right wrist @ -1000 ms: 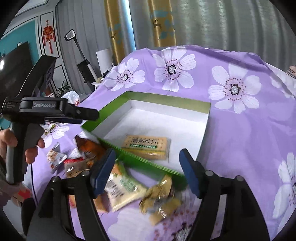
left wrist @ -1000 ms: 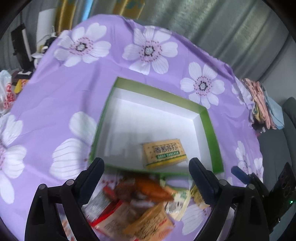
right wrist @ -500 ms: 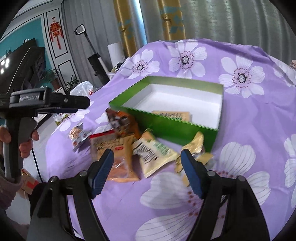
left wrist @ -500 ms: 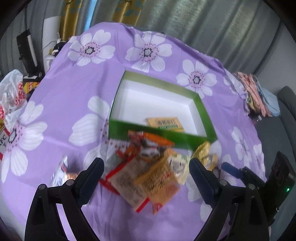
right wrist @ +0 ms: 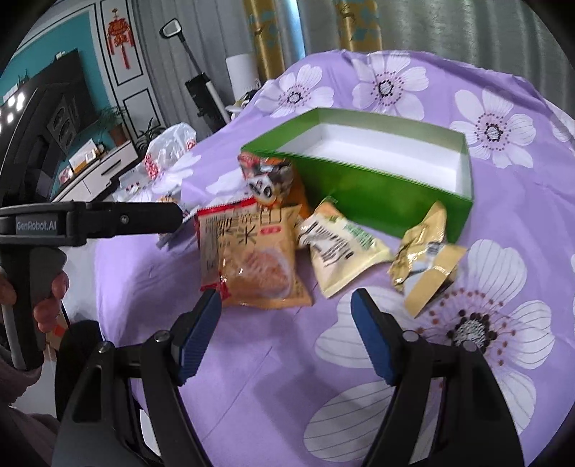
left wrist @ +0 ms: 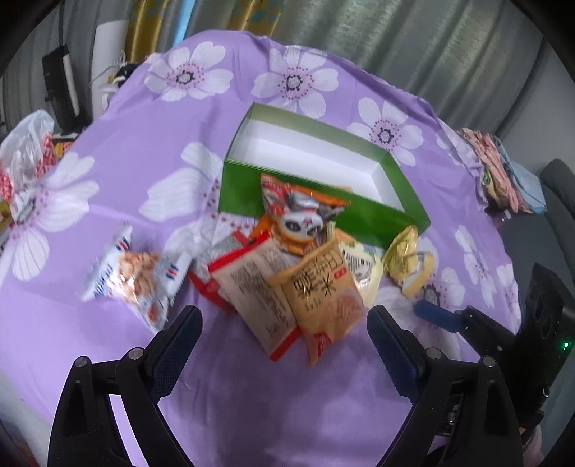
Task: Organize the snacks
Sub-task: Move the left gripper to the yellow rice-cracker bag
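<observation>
Snack packets lie heaped on the table before an open green box (left wrist: 323, 201) with a white inside. An orange rice-cracker packet (right wrist: 251, 258) tops the heap; a panda-printed bag (left wrist: 300, 215) leans on the box's front wall, a pale packet (right wrist: 341, 248) and crumpled gold wrappers (right wrist: 424, 251) lie to its right, a peanut packet (left wrist: 133, 273) lies apart at left. Left claw (left wrist: 284, 345) and right claw (right wrist: 284, 327) both gape, holding nothing. A purple flowered cloth (left wrist: 151, 143) covers the table; grey curtains (left wrist: 413, 46) hang behind.

Grey curtains (right wrist: 449, 25), teal wall (right wrist: 46, 46), dark television (right wrist: 54, 104), white cabinet (right wrist: 97, 172)
</observation>
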Demonstrator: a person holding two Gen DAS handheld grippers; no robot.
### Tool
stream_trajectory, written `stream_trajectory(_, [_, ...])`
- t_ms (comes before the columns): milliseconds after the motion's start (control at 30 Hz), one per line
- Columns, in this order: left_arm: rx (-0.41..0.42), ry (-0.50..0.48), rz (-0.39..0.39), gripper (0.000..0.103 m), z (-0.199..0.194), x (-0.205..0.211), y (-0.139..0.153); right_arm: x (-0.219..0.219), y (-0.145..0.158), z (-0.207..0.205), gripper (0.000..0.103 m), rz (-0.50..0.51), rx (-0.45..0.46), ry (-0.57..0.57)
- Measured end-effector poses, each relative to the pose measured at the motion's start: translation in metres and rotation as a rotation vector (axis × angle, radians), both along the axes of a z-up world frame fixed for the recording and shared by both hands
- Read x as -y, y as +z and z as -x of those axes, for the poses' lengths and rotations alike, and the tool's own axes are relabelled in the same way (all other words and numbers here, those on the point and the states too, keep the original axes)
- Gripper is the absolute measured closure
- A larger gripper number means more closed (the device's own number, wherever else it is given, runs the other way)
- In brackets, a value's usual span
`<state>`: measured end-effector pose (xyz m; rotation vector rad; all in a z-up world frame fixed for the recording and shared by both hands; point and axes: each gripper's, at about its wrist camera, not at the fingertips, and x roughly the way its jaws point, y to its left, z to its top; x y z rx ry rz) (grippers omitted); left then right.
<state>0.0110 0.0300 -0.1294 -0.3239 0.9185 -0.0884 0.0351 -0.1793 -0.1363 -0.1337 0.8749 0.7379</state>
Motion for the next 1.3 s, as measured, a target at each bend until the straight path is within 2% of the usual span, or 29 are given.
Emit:
stream_trajectory(167, [0.0, 0.018, 0.015, 0.01, -0.001, 0.002, -0.01, -0.006, -0.014, 0.001, 0.027, 0.001, -0.021, 0.008])
stream_trajectory(500, [-0.02, -0.038, -0.014, 0.01, -0.013, 0.023, -0.021, -0.018, -0.031, -0.008, 0.027, 0.023, -0.029, 0.043])
stream_trajectory(1067, [-0.022, -0.083, -0.06, 0.01, -0.027, 0.038, -0.024, -0.029, -0.036, -0.021, 0.028, -0.037, -0.072, 0.105])
stream_trajectory(1167, [-0.027, -0.089, -0.06, 0.016, -0.029, 0.039, -0.026, -0.031, -0.036, -0.021, 0.03, -0.042, -0.08, 0.119])
stream_trajectory(1300, [-0.025, -0.093, -0.075, 0.016, -0.03, 0.042, -0.027, -0.032, -0.037, -0.024, 0.031, -0.045, -0.088, 0.122])
